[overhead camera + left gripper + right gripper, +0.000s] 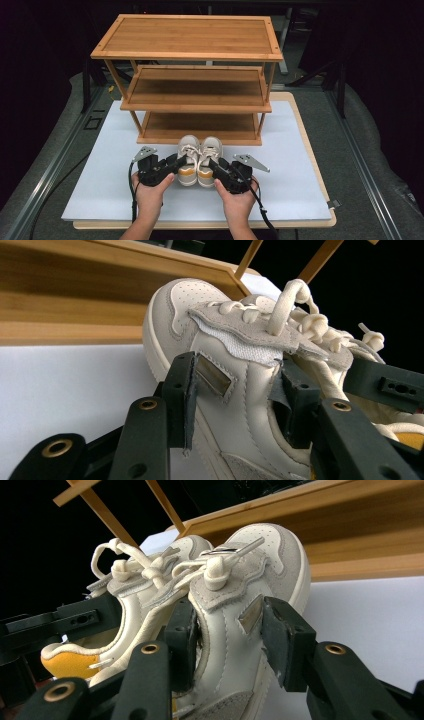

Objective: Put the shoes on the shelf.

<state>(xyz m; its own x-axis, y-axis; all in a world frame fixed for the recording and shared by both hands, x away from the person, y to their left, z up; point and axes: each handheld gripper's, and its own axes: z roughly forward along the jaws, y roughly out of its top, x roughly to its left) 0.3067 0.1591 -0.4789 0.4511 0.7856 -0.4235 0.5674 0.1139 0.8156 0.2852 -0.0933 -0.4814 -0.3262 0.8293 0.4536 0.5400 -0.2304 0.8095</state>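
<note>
Two small cream sneakers with yellow heels sit side by side in front of a wooden rack, toes toward it. My left gripper is shut across the left sneaker at its middle. Its pads press the sneaker's two sides. My right gripper is shut the same way on the right sneaker, with pads squeezing its sides. In the right gripper view the left sneaker lies beside it. I cannot tell whether the soles touch the board.
The rack has three shelves. Its bottom shelf lies just beyond the toes, and all three shelves are bare. Rack and sneakers stand on a white board on a wooden base. Grey matting and metal rails flank it, with dark surroundings.
</note>
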